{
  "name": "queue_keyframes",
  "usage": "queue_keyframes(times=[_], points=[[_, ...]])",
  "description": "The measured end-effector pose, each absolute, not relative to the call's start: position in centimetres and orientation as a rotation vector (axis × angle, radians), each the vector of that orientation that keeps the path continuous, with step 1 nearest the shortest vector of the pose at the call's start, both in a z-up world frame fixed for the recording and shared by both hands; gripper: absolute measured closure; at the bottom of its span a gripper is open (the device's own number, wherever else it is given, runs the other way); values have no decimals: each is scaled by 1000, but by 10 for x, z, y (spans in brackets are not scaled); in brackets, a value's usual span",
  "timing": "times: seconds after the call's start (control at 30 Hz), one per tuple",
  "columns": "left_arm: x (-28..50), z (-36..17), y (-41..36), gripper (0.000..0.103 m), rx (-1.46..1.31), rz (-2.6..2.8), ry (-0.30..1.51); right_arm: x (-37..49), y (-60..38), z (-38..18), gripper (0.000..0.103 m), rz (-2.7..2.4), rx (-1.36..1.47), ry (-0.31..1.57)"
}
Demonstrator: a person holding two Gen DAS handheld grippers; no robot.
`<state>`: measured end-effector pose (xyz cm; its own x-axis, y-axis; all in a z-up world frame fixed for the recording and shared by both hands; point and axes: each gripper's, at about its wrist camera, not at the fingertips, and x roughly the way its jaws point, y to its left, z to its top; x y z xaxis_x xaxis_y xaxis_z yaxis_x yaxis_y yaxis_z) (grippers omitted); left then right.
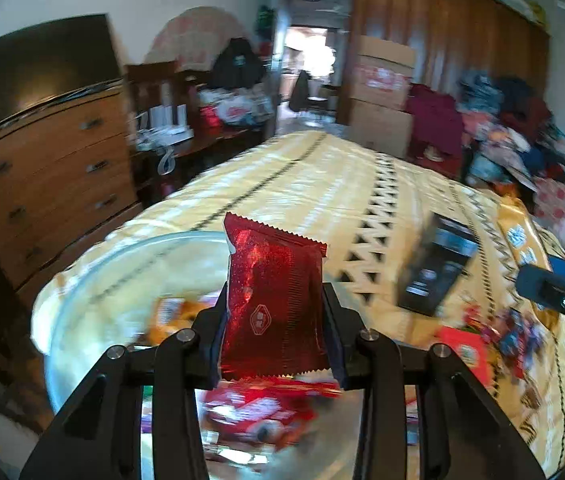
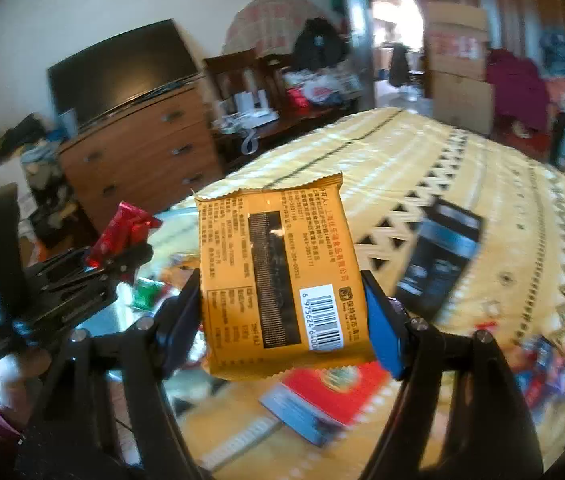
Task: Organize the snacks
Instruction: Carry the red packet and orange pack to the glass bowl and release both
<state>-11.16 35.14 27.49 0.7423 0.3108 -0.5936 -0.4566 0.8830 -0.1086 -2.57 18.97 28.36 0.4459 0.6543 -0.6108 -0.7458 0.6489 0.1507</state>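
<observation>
My left gripper [image 1: 276, 332] is shut on a shiny red snack packet [image 1: 274, 300], held upright over a large clear glass bowl [image 1: 94, 276] that holds several blurred orange and red snacks. In the right wrist view that same left gripper [image 2: 122, 256] shows at the left with the red packet [image 2: 122, 230] sticking up. My right gripper [image 2: 282, 312] is shut on a flat orange snack packet [image 2: 278, 280], barcode side facing the camera. The right gripper's blue tip [image 1: 546, 284] shows at the right edge of the left wrist view.
A yellow patterned bedspread [image 1: 322, 184] covers the bed. On it lie a black box [image 2: 438, 256], a red packet [image 2: 334, 392] and small blue-red wrappers [image 2: 542, 368]. A wooden dresser [image 1: 50, 176] with a dark screen stands left; cardboard boxes [image 1: 382, 92] and piled clothes stand beyond.
</observation>
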Motion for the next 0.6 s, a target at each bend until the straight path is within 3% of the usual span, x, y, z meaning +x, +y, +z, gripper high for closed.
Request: queue_keyframes(times=[0.27,0.6], points=[[-119,255,430,62,-344,537,657,-22,261,270,29,979,-161,770],[-102,224,444,62,-357,523,738,-20,314,255,29,1015,-201,828]])
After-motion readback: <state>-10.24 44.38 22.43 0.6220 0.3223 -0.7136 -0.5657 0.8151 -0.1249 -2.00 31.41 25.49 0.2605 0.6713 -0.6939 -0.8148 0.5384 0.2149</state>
